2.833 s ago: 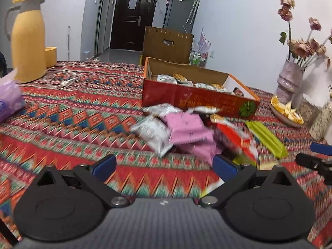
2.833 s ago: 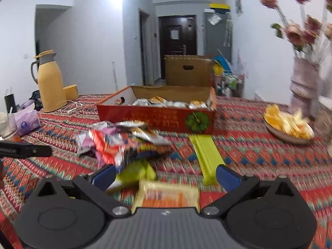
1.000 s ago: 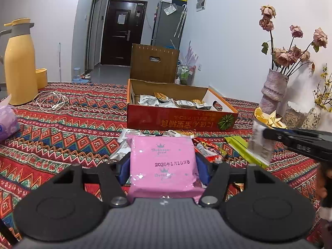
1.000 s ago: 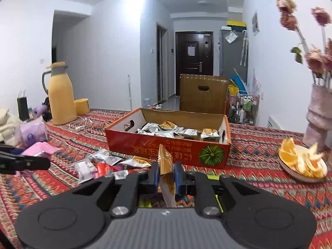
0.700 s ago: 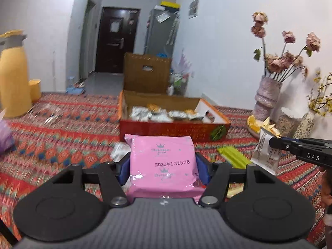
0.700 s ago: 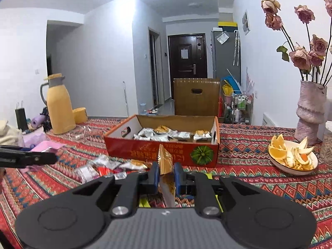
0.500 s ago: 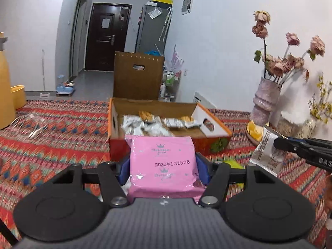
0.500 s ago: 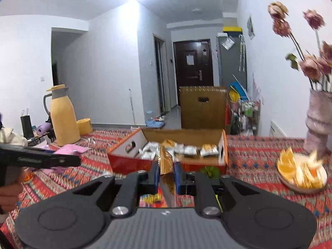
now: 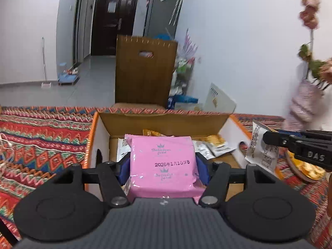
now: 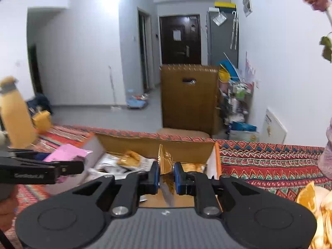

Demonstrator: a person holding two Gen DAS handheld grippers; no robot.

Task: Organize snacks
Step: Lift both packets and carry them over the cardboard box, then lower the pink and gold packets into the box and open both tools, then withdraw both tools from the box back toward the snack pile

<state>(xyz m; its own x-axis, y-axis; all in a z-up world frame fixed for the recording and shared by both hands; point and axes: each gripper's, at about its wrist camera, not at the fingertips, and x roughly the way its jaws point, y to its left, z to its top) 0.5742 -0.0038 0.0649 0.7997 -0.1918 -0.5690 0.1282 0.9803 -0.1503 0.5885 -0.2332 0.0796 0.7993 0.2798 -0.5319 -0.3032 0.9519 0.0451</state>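
both snacks now hang over the box [image 9: 99, 137]; left hand-held gripper [image 9: 161, 166] clamps pink packet [image 9: 161, 161], right [image 10: 167, 175] pinches gold packet [image 10: 165, 160]

Snack packets [image 9: 215, 146] lie in the box [image 9: 166, 122].

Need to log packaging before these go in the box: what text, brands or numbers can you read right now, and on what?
"Delicious food", twice, on the pink packet in the left gripper.
"2026年1月16日8", approximately, a date stamped on that packet.
"DAS" on the right gripper, seen from the left wrist.
Silver packet print: too small.
Left gripper's side lettering, gold packet: blurred.
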